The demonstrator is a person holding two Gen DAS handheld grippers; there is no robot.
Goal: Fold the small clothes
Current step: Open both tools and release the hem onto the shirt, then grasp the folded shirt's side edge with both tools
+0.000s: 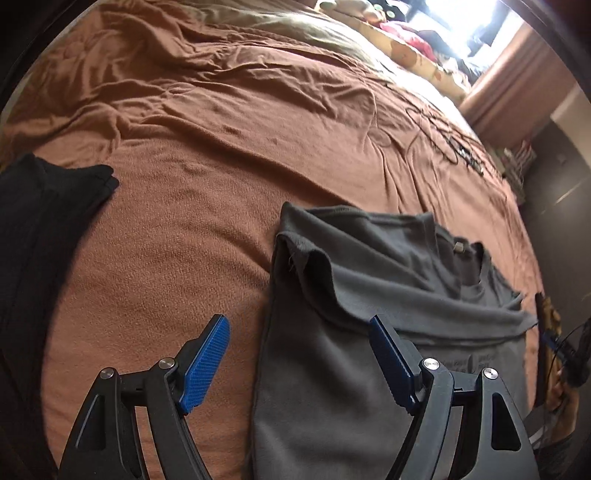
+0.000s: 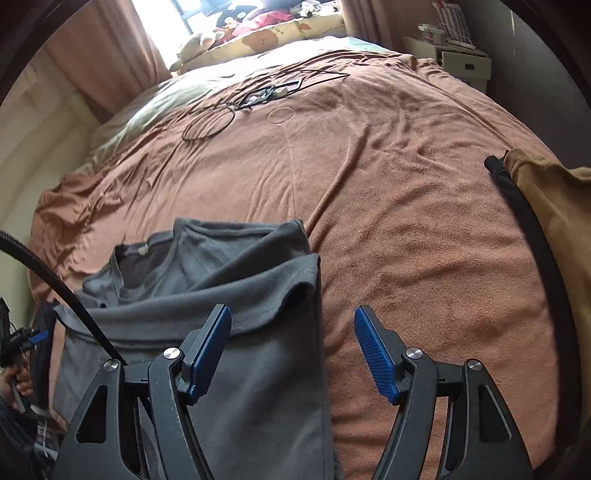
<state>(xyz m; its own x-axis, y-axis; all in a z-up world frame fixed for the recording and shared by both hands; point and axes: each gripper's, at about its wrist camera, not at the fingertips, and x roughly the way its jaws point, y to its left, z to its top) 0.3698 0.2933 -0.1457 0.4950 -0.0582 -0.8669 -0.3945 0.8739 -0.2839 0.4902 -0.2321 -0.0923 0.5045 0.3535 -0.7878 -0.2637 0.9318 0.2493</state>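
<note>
A grey T-shirt (image 1: 351, 314) lies partly folded on the brown bedspread (image 1: 221, 147), its sides turned in and a sleeve flap lying across the body. My left gripper (image 1: 299, 325) is open above the shirt's left edge, with nothing between its blue pads. In the right wrist view the same grey T-shirt (image 2: 240, 295) lies at the lower left. There my right gripper (image 2: 291, 317) is open over the shirt's right edge, its left pad above the cloth and its right pad above the bedspread (image 2: 406, 221).
A black folded garment (image 1: 44, 221) lies at the left. A tan garment (image 2: 554, 221) with a black edge lies at the right. Black cables (image 2: 240, 107) sprawl farther up the bed. Pillows and soft toys (image 2: 258, 29) sit by the window. A bedside unit (image 2: 461, 55) stands beyond.
</note>
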